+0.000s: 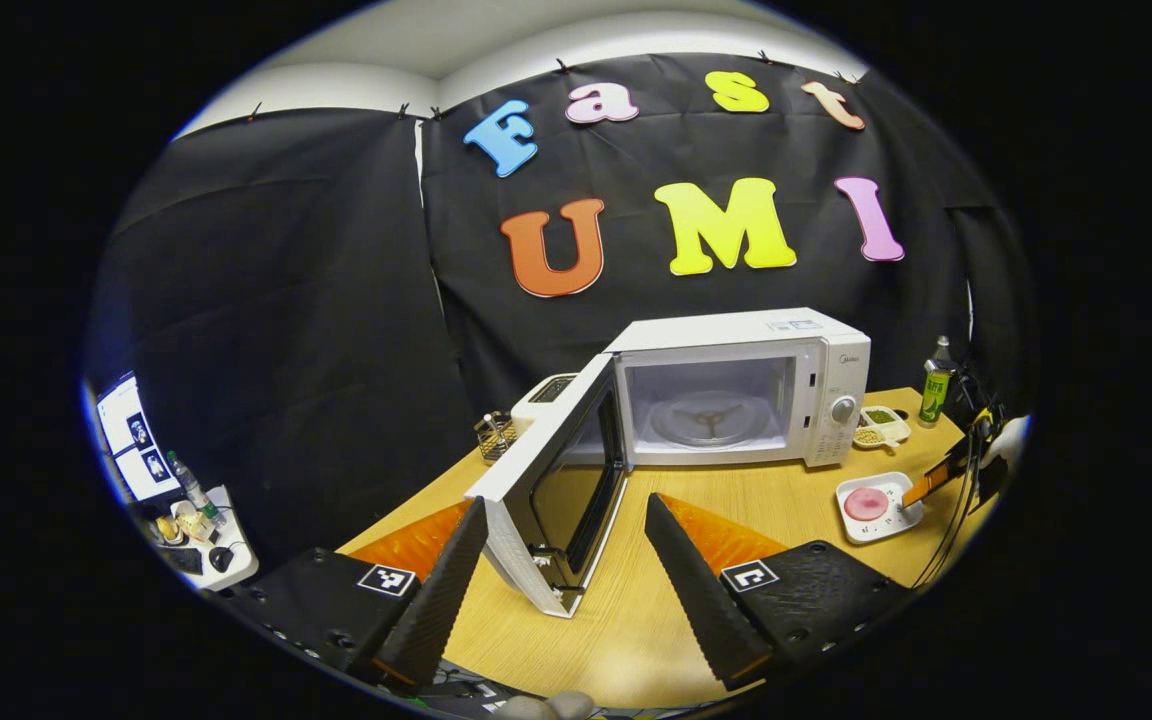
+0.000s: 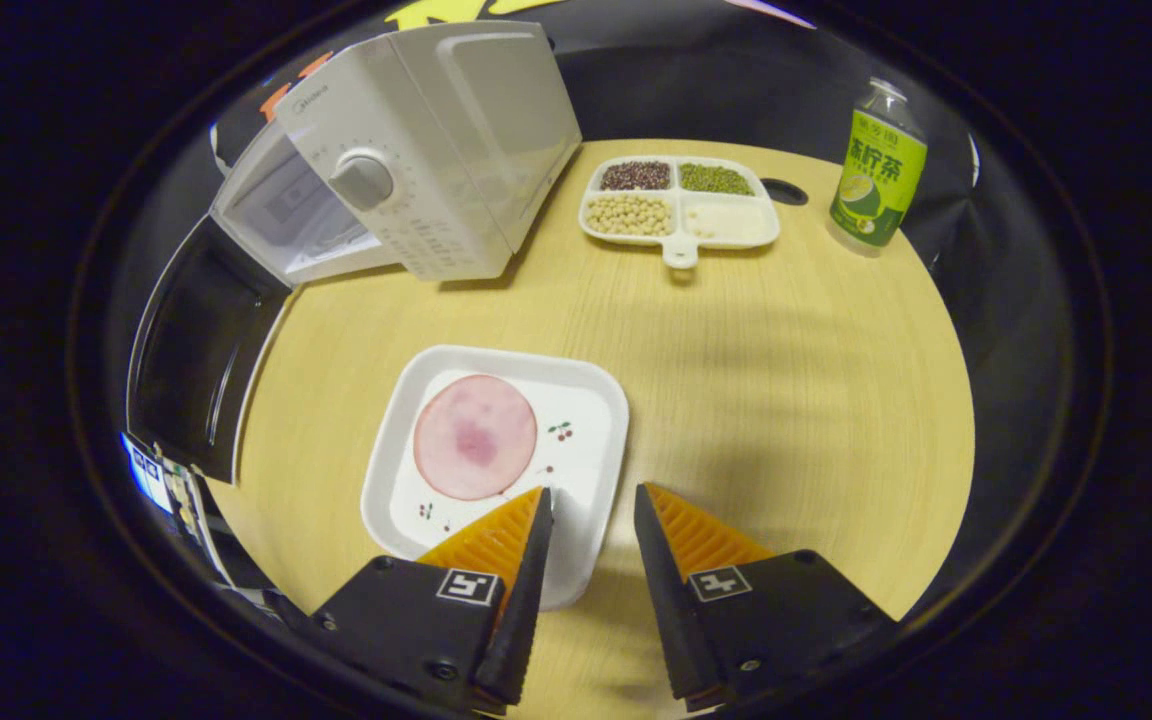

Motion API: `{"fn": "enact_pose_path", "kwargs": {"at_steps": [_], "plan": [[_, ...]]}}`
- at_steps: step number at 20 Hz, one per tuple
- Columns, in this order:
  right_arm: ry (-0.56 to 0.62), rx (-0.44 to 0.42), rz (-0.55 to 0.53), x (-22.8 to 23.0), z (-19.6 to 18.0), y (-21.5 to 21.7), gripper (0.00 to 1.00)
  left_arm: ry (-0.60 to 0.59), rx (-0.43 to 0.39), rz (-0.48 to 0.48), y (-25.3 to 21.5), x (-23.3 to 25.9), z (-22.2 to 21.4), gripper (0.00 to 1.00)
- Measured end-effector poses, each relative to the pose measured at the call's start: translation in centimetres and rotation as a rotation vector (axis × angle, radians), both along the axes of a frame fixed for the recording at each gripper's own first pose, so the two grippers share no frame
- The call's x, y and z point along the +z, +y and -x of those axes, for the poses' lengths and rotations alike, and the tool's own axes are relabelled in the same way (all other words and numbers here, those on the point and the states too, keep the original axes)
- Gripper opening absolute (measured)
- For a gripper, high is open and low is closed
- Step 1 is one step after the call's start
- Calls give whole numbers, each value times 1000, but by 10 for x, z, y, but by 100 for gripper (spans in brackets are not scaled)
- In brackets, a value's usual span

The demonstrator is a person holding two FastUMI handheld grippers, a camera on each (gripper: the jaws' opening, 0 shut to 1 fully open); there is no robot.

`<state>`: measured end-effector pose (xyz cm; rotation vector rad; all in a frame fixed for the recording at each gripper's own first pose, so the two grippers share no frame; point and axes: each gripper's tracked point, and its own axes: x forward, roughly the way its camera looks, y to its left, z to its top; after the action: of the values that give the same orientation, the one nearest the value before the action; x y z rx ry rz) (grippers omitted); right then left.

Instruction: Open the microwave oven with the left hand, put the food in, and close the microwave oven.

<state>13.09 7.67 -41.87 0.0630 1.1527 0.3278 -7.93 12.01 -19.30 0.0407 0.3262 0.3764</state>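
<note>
On the round wooden tabletop (image 2: 786, 400), the white microwave oven (image 1: 736, 390) stands door (image 1: 556, 490) wide. Left claw (image 1: 566, 570) spread before the door. Right claw (image 2: 591, 545) spread, straddling the near rim of the white square plate (image 2: 591, 440) carrying a pink ham slice (image 2: 474, 436).

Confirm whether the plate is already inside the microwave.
No: the plate with its pink slice sits on the table, in front of the open microwave, whose turntable is bare.

My microwave (image 1: 736, 390) sits on the table (image 1: 636, 620), door (image 1: 551, 490) swung open; plate (image 2: 496, 465) before it, tray (image 2: 681, 205) and bottle (image 2: 876, 165) behind.
</note>
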Motion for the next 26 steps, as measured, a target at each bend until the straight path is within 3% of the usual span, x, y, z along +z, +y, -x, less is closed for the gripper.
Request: {"fn": "enact_pose_path", "kwargs": {"at_steps": [1, 3, 4, 5, 6, 10, 16, 26], "plan": [[43, 0, 6, -2, 1, -1, 43, 0, 11, 5, 0, 0, 1, 95], [93, -8, 34, -3, 2, -5, 23, 1, 38, 4, 2, -1, 4, 95], [120, -14, 52, -3, 1, -7, 21, 0, 51, 5, 4, -2, 6, 95], [144, -26, 60, -3, 1, -6, 8, 3, 60, 8, 5, -5, 7, 95], [166, -43, 64, -2, 2, -6, 12, 3, 70, 11, 5, -7, 9, 95], [211, -85, 44, -3, 3, -4, 4, 9, 85, 15, 11, -12, 15, 95], [256, -136, -38, -8, 14, 1, 4, 7, 74, 5, 19, -9, 17, 95], [141, -353, -396, 29, 23, 51, 4, -5, -2, -28, 20, 12, 18, 95]]}}
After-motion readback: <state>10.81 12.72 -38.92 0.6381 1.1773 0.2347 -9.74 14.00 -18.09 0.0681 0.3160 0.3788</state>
